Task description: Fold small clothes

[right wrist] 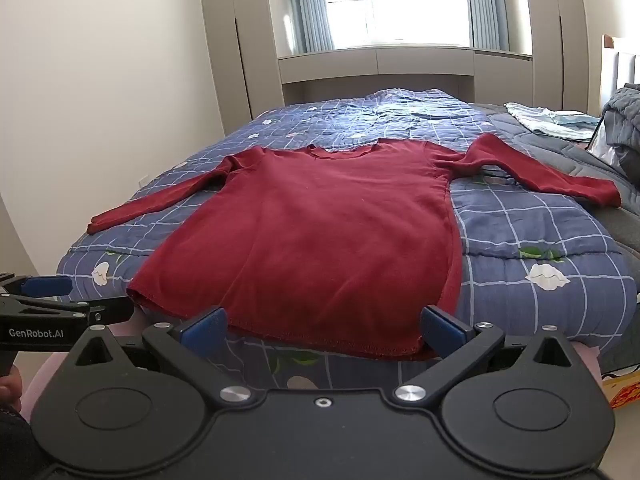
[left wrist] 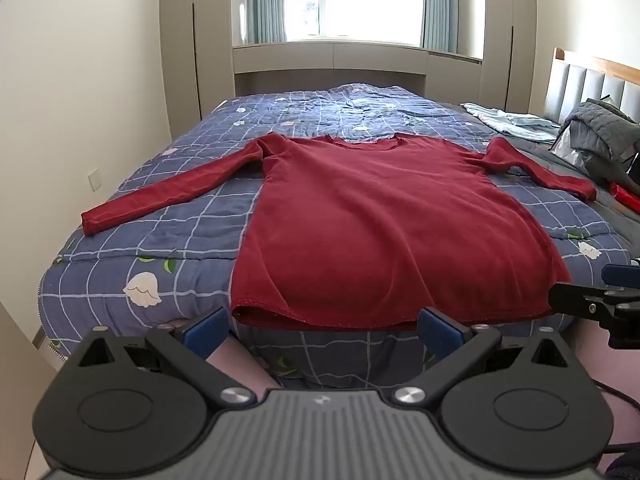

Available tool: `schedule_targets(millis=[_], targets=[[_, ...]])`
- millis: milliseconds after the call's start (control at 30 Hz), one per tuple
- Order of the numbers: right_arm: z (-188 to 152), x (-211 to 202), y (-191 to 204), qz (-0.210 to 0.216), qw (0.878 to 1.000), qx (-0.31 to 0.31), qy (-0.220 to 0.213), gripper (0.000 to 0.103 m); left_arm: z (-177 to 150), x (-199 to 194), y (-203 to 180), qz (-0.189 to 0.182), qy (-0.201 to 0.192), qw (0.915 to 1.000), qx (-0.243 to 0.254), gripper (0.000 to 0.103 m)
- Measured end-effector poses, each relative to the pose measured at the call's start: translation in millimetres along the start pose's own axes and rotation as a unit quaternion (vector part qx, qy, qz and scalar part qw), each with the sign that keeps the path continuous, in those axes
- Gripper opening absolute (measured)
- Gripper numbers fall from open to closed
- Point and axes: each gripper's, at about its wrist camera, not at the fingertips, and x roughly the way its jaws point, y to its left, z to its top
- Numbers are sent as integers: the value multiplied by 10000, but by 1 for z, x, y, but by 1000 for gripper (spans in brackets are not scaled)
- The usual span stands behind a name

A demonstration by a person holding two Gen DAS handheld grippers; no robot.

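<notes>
A dark red long-sleeved top [left wrist: 372, 224] lies flat on the bed, hem toward me, collar toward the window, both sleeves spread out to the sides. It also shows in the right wrist view [right wrist: 320, 236]. My left gripper [left wrist: 322, 330] is open and empty, just short of the hem at the bed's near edge. My right gripper [right wrist: 322, 330] is open and empty, just short of the hem's right part. Each gripper shows at the edge of the other's view.
The bed has a blue checked quilt [left wrist: 160, 240] with white flower prints. A grey jacket [left wrist: 600, 132] and light blue cloth [left wrist: 516, 120] lie at the right by the headboard. A wall is left, window and cabinets behind.
</notes>
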Motion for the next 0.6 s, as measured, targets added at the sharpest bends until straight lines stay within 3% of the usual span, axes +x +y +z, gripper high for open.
schedule_targets(millis=[600], targets=[[0, 0, 0, -1, 10000, 8, 17, 103, 0, 2, 3, 4, 46, 10000, 29, 103]])
